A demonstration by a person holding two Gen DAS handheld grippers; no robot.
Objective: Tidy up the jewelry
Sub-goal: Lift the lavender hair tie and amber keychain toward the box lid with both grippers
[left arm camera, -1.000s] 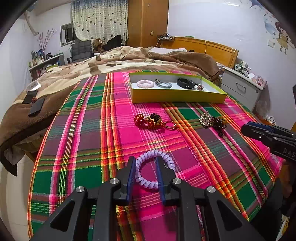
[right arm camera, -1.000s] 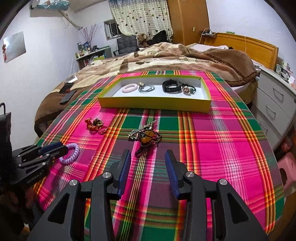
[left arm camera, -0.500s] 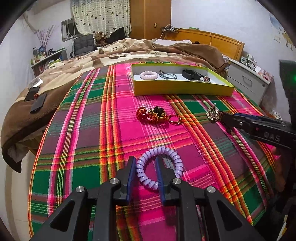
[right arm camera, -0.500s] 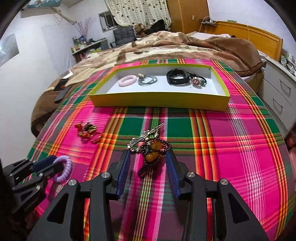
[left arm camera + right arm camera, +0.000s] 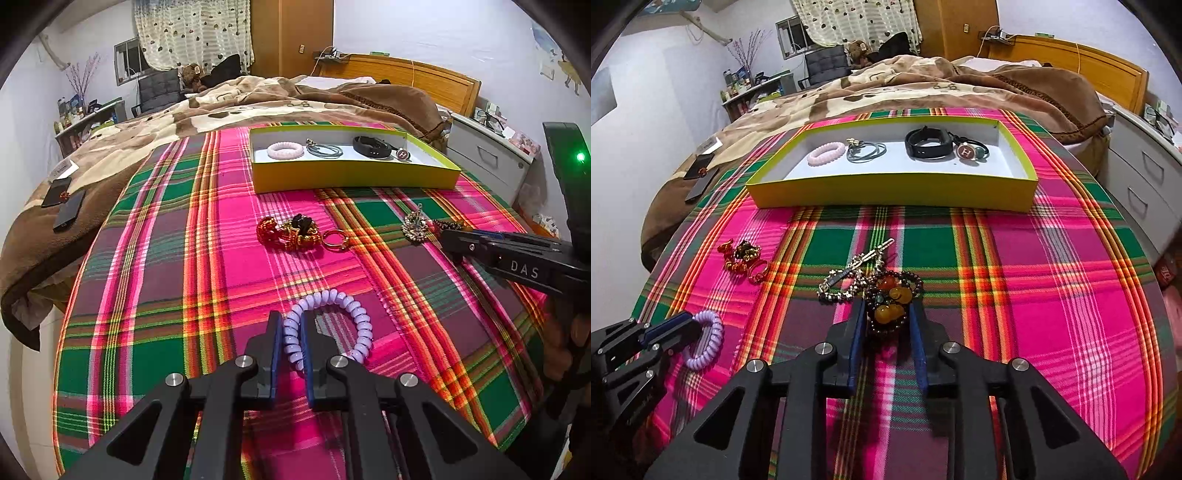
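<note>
Since a moment ago your left gripper (image 5: 291, 343) has clamped the purple coil bracelet (image 5: 354, 317) on the plaid cloth (image 5: 155, 258); your right gripper (image 5: 886, 332) straddles the beaded bracelet (image 5: 890, 306), jaws not yet pinching it.

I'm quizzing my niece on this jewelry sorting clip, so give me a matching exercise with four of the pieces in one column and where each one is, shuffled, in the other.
Column one:
1. purple coil bracelet
2. amber bead bracelet
3. pink coil bracelet
4. red and gold ornaments

Column two:
A. in the yellow tray
B. loose on the plaid cloth
C. pinched in the left gripper
D. between the right gripper's open fingers

Pairs: 1-C, 2-D, 3-A, 4-B
</note>
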